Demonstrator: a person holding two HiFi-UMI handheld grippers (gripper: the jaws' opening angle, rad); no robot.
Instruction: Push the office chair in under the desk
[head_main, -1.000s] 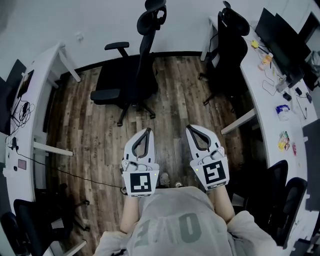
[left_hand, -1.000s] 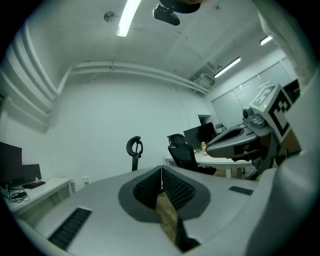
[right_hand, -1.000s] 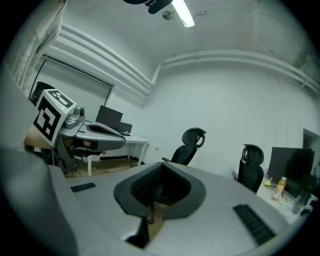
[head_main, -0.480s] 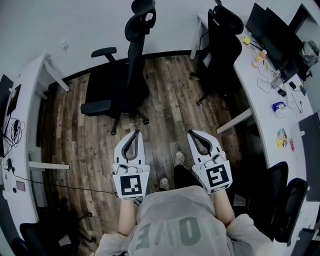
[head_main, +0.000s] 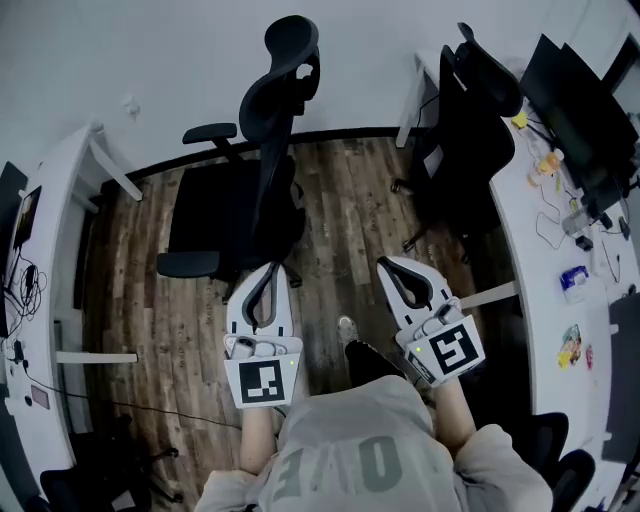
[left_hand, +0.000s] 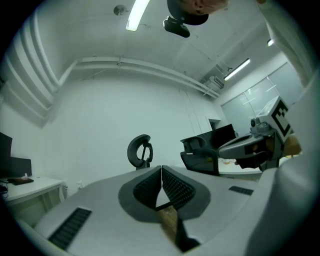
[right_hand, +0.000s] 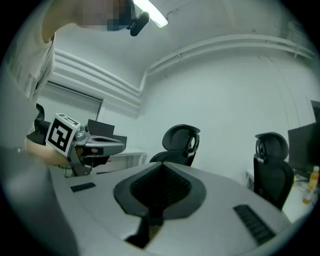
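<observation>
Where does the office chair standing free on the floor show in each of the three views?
Head view: office chair, upper centre, left of middle.
Left gripper view: its headrest, just above the jaws.
Right gripper view: centre, above the jaws.
Shared landmark: second chair, to its right everywhere.

- Dark wood-plank floor (head_main: 350, 210) fills the middle.
- White wall (head_main: 150, 50) on the far side, with a black baseboard (head_main: 340, 134) along its foot.
- White left desk (head_main: 55, 220).
- White right desk (head_main: 525, 240) carries monitors (head_main: 585, 110); a black chair (head_main: 475, 130) stands at its far end.
- Tube light (left_hand: 137, 14) on the ceiling.
</observation>
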